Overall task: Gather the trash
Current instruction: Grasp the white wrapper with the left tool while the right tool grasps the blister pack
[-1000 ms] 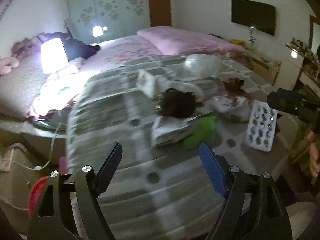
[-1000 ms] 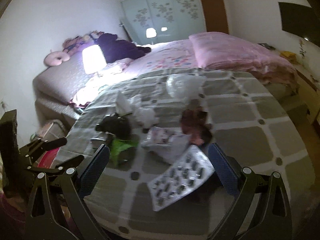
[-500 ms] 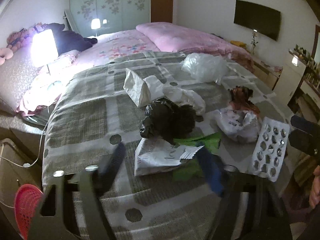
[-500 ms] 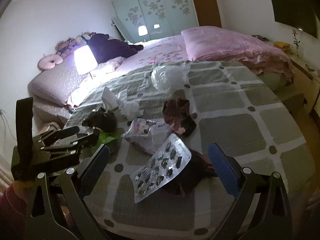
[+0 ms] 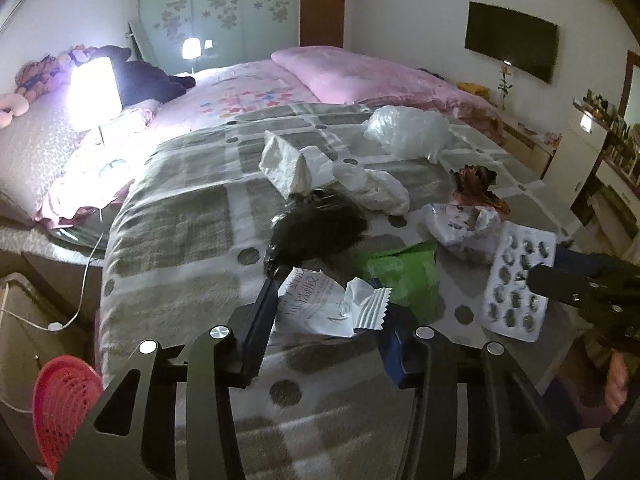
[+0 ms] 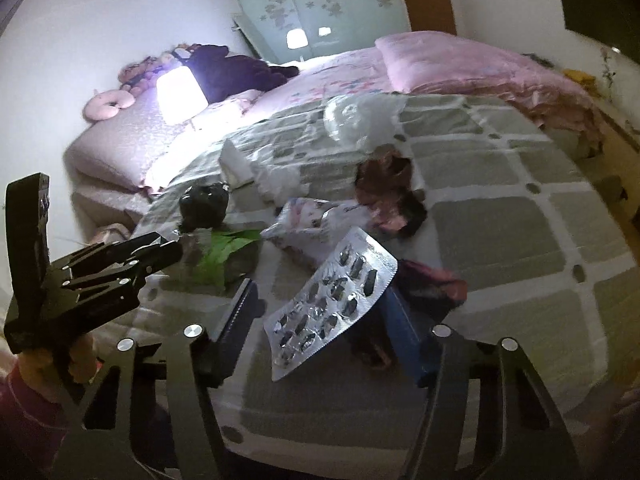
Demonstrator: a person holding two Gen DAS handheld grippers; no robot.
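I work both claws at the near edge of the bed. The left gripper is narrowing around the white wrapper, which sits between its jaws; contact is unclear. The right gripper is closing on the blister pack, tilted between its jaws. For a clean pick, I judge each pad should meet flat material, not a loose corner, before lifting.

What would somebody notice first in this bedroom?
A pile of trash sits on the checked blanket: a black bag, a green wrapper and an empty blister pack. Both grippers are closing, the left gripper around a white wrapper. A lamp glows at far left.
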